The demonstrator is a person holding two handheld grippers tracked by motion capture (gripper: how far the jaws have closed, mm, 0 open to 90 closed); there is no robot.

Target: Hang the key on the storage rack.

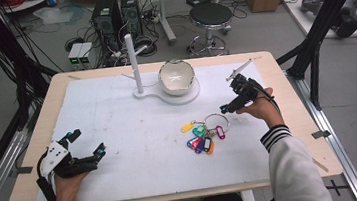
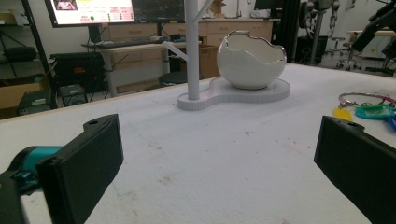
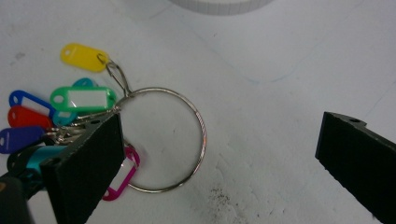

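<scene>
Thin steel key ring with coloured plastic tags: light, stiff, slippery; right hand-held gripper wide open, empty, just above it—best pinch the wire rim opposite the tags.

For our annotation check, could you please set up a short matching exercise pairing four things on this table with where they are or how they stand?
Things:
1. left gripper
2. right gripper
3. key ring
4. bowl

Places or states:
A. lying flat with coloured tags on it
B. open, low over the table's near left part
C. sitting on the white stand beside the post
D. open, just above the key ring

Pairs: 1-B, 2-D, 3-A, 4-C
</scene>
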